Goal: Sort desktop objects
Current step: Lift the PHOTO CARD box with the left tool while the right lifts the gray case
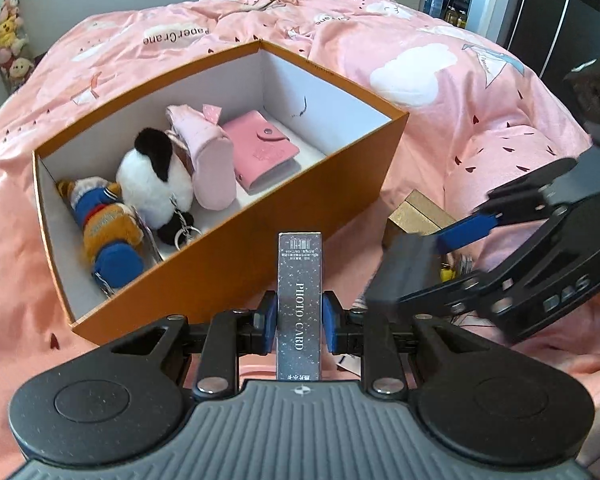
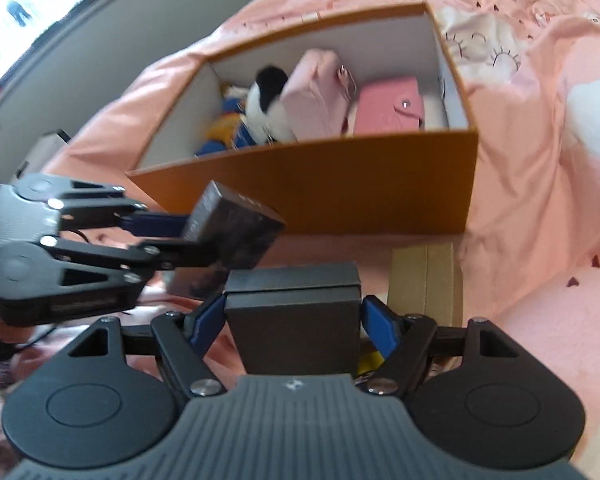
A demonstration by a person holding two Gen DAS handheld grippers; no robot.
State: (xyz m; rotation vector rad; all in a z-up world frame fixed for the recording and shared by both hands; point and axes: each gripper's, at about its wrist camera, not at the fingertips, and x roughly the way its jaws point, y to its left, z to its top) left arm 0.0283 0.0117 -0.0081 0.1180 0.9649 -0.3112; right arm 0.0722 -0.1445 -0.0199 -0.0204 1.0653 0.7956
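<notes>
Orange box (image 1: 312,200), ahead of both fingers: two plush toys, one pink pouch (image 1: 208,160), one pink wallet (image 1: 260,152). Left gripper (image 1: 299,316) fingers clamp one photo-card box (image 1: 299,304); right gripper (image 2: 292,316) fingers grip one dark box (image 2: 292,320).

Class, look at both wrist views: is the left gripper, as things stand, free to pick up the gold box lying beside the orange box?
Probably not. The left gripper is already shut on the photo card box, and the right gripper, holding a dark grey box, sits between it and the gold box.

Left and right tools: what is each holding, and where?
Left tool: photo card box, by its narrow sides. Right tool: dark grey box, across its width.
</notes>
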